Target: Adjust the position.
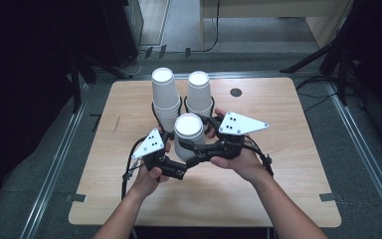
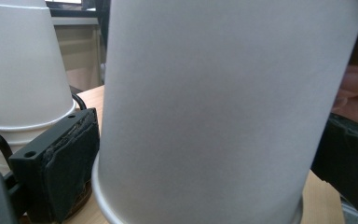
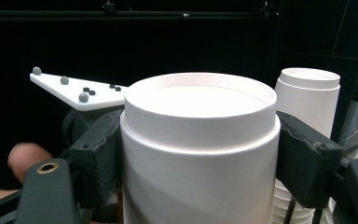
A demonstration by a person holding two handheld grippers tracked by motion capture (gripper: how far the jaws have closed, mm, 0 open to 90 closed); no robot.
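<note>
A front stack of upturned white paper cups stands on the wooden table. My left gripper grips this stack low down, just above its rim, with one pad against its side. My right gripper is shut on the stack's upper part, its pads pressed on both sides of the top cup. Its flat base faces up.
Two more stacks of upturned white cups stand just behind, one at left and one at right, with thin black loops around their lower parts. A small dark disc is set in the table's far side. Metal floor rails flank the table.
</note>
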